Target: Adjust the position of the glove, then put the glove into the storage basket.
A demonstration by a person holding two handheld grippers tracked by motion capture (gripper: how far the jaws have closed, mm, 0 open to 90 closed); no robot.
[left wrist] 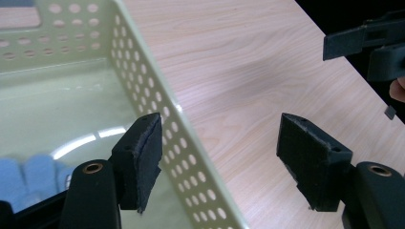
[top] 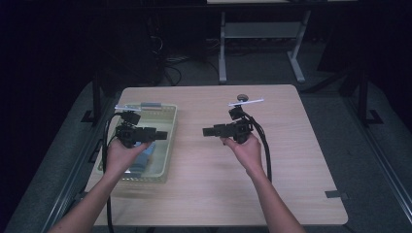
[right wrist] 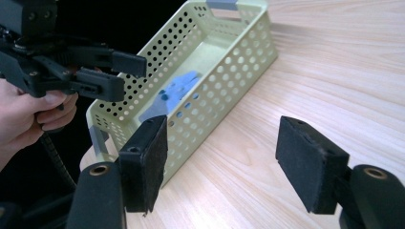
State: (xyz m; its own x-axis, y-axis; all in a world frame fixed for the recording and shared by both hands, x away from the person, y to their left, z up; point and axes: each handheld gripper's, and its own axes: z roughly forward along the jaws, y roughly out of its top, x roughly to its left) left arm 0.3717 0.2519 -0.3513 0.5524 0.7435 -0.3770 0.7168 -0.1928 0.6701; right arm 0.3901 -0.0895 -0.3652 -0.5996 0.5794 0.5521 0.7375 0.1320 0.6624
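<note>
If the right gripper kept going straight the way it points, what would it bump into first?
Probably the pale green basket. The right gripper, jaws open and empty, points across bare table toward the basket's holed side wall. The left gripper hovers higher up, likely above that line, though depth is hard to judge.

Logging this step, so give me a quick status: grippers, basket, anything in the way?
Left gripper open, empty, above the basket edge. Right gripper open, empty, over the bare table. Blue cloth lies in the basket. Nothing in the way.

Pale green perforated basket [top: 167,124], left of frame, upright on tabletop [top: 218,194]; blue cloth [top: 144,158] lying flat inside.
</note>
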